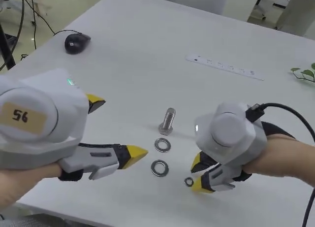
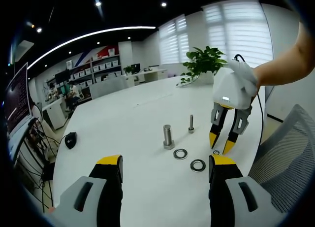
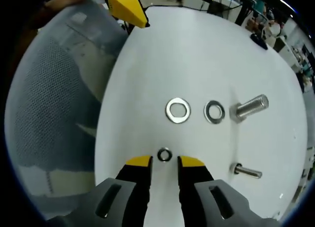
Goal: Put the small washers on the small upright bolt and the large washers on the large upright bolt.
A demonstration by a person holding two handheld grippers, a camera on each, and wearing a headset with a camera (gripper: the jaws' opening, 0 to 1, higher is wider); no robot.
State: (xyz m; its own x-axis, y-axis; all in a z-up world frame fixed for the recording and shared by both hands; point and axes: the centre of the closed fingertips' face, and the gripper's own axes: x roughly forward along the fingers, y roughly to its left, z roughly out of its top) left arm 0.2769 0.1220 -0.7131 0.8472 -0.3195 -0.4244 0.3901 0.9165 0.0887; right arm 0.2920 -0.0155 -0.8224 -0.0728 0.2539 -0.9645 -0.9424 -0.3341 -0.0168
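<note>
Right gripper view — jaws ajar around washer (image 3: pixel 164 154)

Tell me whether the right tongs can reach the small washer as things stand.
Likely yes: the right tongs are open just short of the small washer, and nothing lies between them.

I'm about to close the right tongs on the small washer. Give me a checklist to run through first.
1. Right tongs open: ok.
2. Small washer lying flat, in line with the gap between their tips: ok.
3. Tips low enough to catch it: cannot tell.
4. Large washers lying apart from the small one: ok.
5. Small bolt upright on the table: ok.
6. Left tongs open, empty, back from the parts: ok.
</note>
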